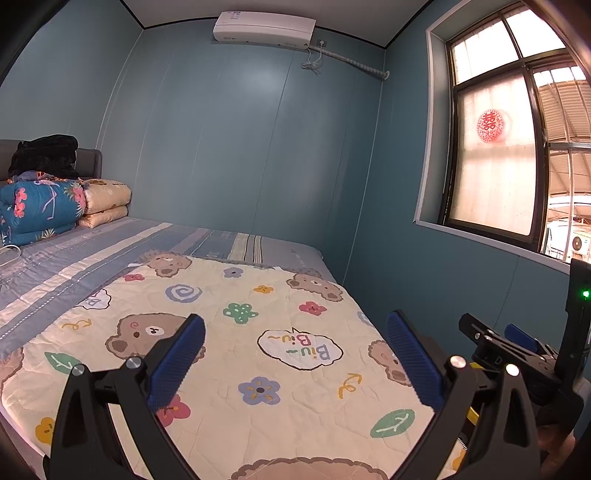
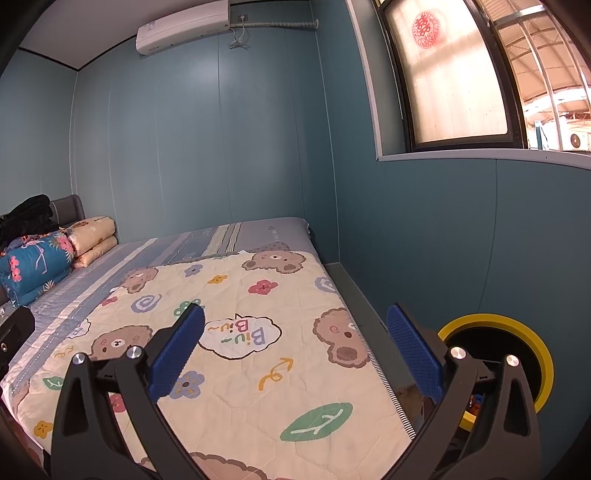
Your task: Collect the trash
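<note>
Far left, at the head of the bed: black garment (image 1: 46, 153) heaped on a blue floral folded quilt (image 1: 38, 206), with a cream folded quilt (image 1: 107, 201) just beside it, against a grey headboard (image 1: 90, 160); striped blue-grey sheet (image 1: 122, 243) across the mattress; cream bear-print blanket (image 1: 258, 332) spread over the near part of the bed, with no loose litter visible on it; left gripper (image 1: 295, 354) held above this blanket, blue-padded jaws spread wide, nothing between them; white air conditioner (image 1: 264, 27) high on the teal wall; right gripper (image 2: 295, 354) over the blanket's right portion, jaws likewise wide apart and empty, its black frame also showing at the right edge of the left wrist view; dark-framed window (image 1: 495, 147) with a red paper-cut emblem (image 1: 490, 127); yellow-rimmed bin (image 2: 532, 343), dark inside, in the gap between bed and window wall, low right in the right wrist view, partly hidden behind the right finger (image 2: 413, 354)
</note>
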Tool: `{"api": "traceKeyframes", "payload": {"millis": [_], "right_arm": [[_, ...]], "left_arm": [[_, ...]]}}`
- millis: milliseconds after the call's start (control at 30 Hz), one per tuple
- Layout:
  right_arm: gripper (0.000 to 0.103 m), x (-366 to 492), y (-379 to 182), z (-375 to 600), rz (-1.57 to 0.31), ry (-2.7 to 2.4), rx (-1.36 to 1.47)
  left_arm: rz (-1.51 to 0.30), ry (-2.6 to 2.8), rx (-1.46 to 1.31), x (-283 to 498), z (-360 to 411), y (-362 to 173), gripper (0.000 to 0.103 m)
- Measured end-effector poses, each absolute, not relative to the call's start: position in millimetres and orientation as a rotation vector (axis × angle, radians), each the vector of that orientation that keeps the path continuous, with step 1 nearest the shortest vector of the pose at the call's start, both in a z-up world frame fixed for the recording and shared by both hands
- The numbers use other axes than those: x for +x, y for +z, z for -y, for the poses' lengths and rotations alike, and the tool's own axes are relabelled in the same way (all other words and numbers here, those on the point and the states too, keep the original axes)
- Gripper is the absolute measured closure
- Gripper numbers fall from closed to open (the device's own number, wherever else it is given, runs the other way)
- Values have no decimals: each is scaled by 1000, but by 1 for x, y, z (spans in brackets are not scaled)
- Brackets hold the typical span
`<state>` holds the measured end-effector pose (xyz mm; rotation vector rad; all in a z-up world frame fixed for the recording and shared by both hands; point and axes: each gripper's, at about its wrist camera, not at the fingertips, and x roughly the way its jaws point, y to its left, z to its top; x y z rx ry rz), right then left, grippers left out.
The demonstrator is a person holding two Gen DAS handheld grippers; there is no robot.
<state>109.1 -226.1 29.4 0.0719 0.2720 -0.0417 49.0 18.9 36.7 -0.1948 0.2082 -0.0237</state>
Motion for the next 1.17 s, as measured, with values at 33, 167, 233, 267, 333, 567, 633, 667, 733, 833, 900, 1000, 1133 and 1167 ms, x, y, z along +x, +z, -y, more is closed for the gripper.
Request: {"api": "traceKeyframes", "payload": {"millis": [33, 167, 233, 267, 333, 567, 633, 667, 733, 833, 900, 1000, 1133, 1167], "right_arm": [[8, 109, 29, 226, -273, -42, 73], [8, 112, 28, 228, -277, -42, 76], [8, 112, 28, 228, -282, -40, 78], [8, 112, 28, 228, -284, -40, 79], [8, 112, 27, 228, -287, -40, 82], [8, 113, 25, 231, -294, -40, 89], [8, 113, 25, 231, -295, -39, 89], [8, 113, 25, 231, -296, -39, 90], [8, 114, 25, 231, -298, -38, 91], [8, 115, 24, 231, -298, -38, 92], [8, 115, 24, 231, -298, -39, 92], [8, 115, 24, 232, -298, -38, 92], [8, 115, 24, 231, -299, -39, 94], [8, 115, 24, 231, -300, -39, 93]], "left_arm": [[-209, -24, -195, 49, -19, 37, 8], [-212, -26, -190, 49, -17, 36, 8], [-212, -28, -190, 49, -17, 35, 8], [-213, -28, -189, 50, -17, 35, 8], [-213, -28, -187, 50, -16, 35, 8], [-214, -29, -187, 50, -15, 34, 8], [-216, -29, -187, 50, -15, 34, 8], [-217, -28, -187, 51, -15, 34, 8], [-217, -25, -188, 51, -15, 33, 8], [-215, -25, -187, 52, -15, 32, 8], [-216, -24, -187, 53, -15, 32, 8], [-228, -27, -193, 54, -15, 31, 8], [-229, -22, -190, 54, -15, 32, 8], [-228, -21, -187, 54, -15, 32, 8]]}}
